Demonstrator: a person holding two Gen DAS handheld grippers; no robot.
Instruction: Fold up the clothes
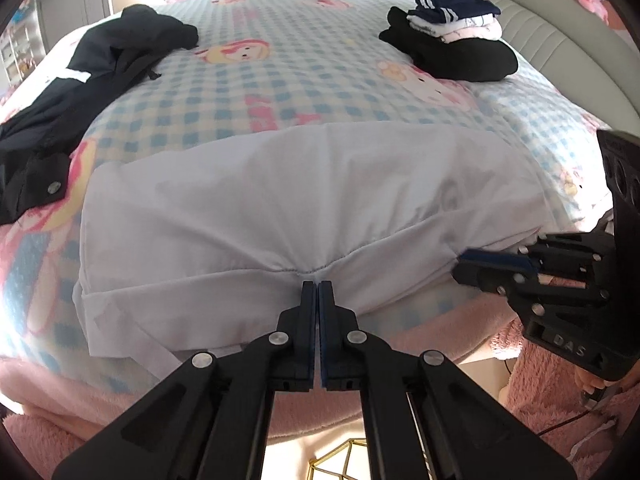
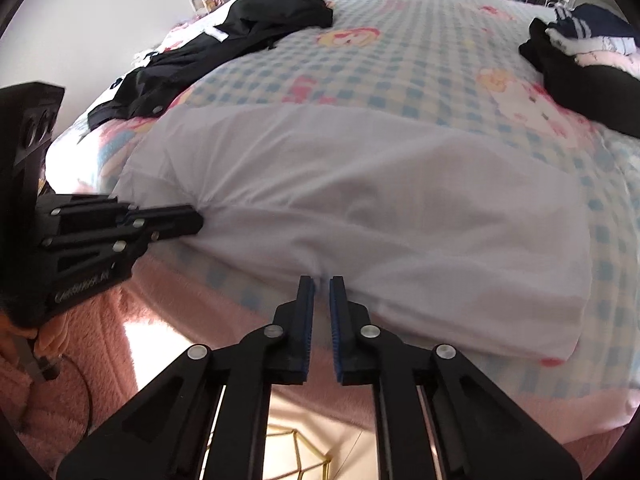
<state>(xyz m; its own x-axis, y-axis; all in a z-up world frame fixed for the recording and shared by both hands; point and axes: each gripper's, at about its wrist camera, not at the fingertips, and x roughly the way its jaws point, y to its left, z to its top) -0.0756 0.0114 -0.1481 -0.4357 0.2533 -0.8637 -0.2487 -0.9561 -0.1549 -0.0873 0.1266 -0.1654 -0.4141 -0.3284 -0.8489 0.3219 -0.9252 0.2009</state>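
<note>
Two grippers level at bed edge — left gripper point(image 1: 317, 285) pinching white garment point(image 1: 304, 200), right gripper point(image 2: 322, 280) slightly parted

Checked cartoon bedspread point(image 1: 320, 92), padded headboard point(image 1: 560, 32), pink fleece blanket point(image 2: 120, 320).

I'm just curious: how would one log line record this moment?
left hand-held gripper: shut on white cotton garment hem | right hand-held gripper: slightly open at hem
</note>
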